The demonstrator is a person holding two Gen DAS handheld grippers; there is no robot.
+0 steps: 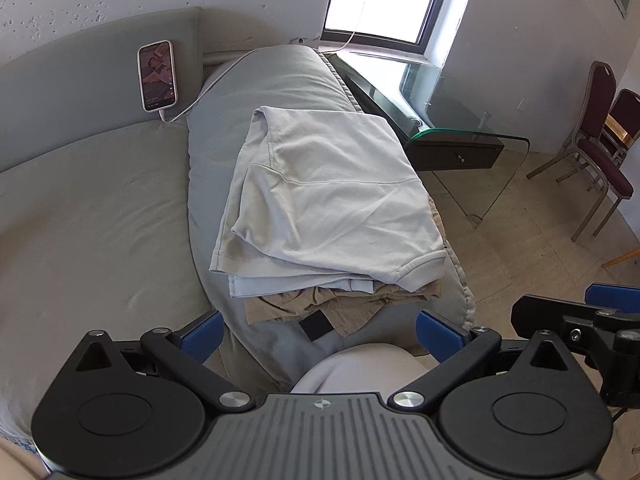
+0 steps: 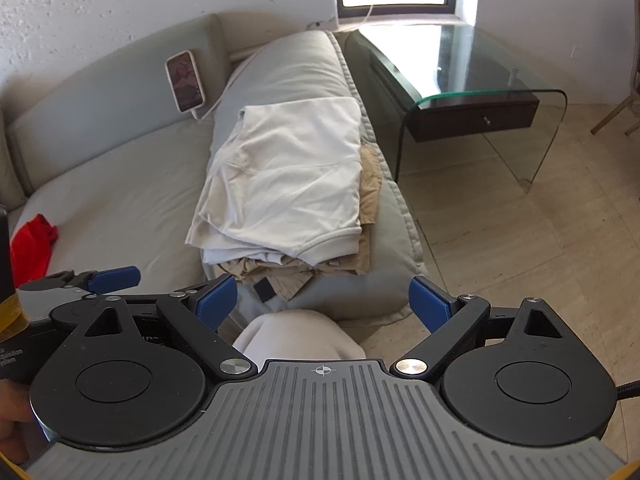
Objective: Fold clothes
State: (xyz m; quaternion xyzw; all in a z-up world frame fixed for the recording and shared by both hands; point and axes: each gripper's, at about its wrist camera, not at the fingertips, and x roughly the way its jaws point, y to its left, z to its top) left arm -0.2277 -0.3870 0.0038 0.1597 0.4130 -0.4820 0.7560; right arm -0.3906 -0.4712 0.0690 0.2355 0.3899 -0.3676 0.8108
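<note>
Both grippers are held back from the clothes, nothing grasped. The left gripper (image 1: 318, 336) is seen with blue fingers (image 1: 202, 336) spread wide and empty; the right gripper (image 2: 322, 304) likewise has its fingers (image 2: 430, 302) released and apart, nothing between them. A stack of folded clothes is laid on the grey cushion (image 1: 280, 80) at the sofa's right edge: a white polo shirt (image 1: 332, 196) on top, a pale blue garment (image 1: 288, 286) under it, khaki trousers (image 1: 320, 308) at the bottom, partly sticking out at the near side. A red garment (image 2: 34, 240) is left unfolded on the sofa seat (image 2: 120, 208), well apart from the stack, at far left. A phone (image 1: 157, 76) on a charging cable is propped against the sofa back. A glass side table (image 2: 472, 76) is set just beside the cushion. A person's knee in light fabric (image 2: 296, 336) is seen between the right gripper's fingers, below them.
</note>
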